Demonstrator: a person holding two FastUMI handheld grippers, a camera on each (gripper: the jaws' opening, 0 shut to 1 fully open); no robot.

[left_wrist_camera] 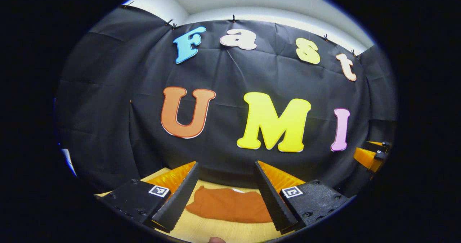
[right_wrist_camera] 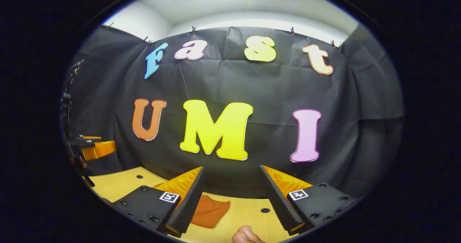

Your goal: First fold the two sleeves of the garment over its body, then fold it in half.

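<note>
A fingertip (right_wrist_camera: 245, 235) shows at the bottom edge of the right gripper view, just below the right gripper (right_wrist_camera: 230, 196), whose fingers stand wide apart and hold nothing. The left gripper (left_wrist_camera: 226, 192) is likewise spread wide and empty, raised over the wooden table (left_wrist_camera: 216, 230). The orange garment (left_wrist_camera: 230, 204) lies bunched on the table, beyond both grippers and apart from them.

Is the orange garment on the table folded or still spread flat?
Cannot tell for sure. The orange garment lies as a compact shape on the table, no sleeves sticking out, which suggests folded. Both grippers are open above it.
</note>
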